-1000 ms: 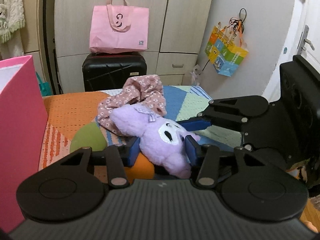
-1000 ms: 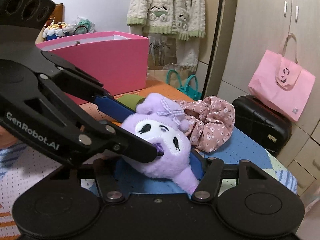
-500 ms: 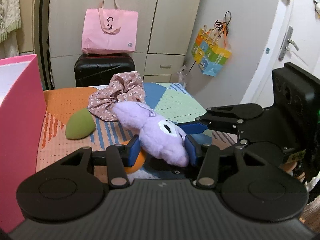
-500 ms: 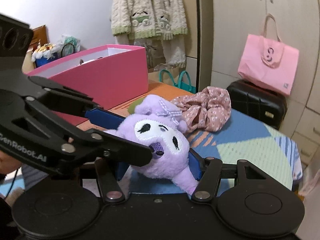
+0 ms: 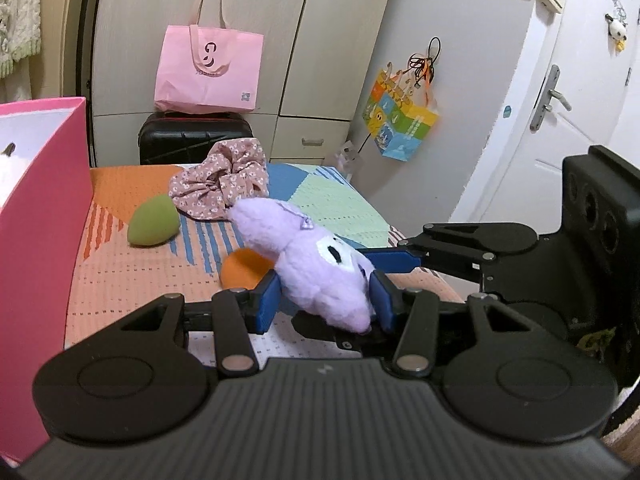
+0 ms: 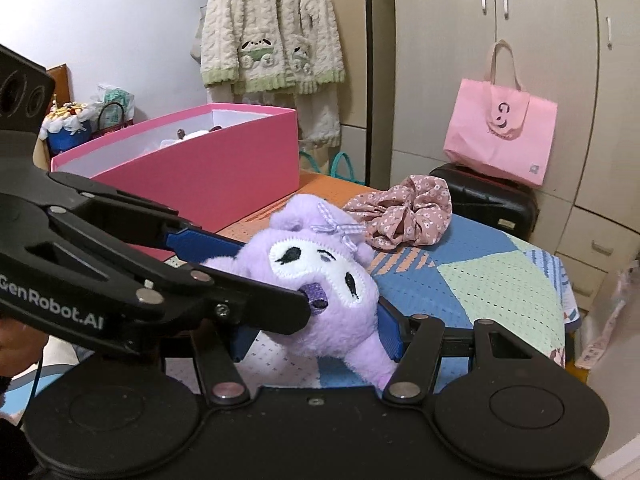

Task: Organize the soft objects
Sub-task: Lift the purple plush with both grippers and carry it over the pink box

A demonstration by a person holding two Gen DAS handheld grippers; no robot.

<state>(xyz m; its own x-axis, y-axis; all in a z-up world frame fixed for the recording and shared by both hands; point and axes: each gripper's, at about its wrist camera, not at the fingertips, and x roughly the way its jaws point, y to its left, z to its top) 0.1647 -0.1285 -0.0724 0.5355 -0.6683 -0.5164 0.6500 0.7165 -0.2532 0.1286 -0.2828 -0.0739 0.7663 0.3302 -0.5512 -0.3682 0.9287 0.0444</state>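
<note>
ITEM: purple plush toy (image 5: 320, 272), lifted above the patchwork bedspread (image 5: 336, 208) | GRIP: I have left gripper (image 5: 325, 299) and right gripper (image 6: 316, 330) both part-closed, blue pads pressing its sides | NEARBY: floral scrunchie (image 5: 220, 188); green sponge (image 5: 154, 220); pink box (image 6: 200, 168) at the side

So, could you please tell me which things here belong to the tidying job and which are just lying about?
Job:
- purple plush, held by left gripper and right gripper
- scrunchie
- green sponge
- orange sponge
- pink box

Lying about:
- tote
- suitcase
- cardigan
- gift bag
</note>
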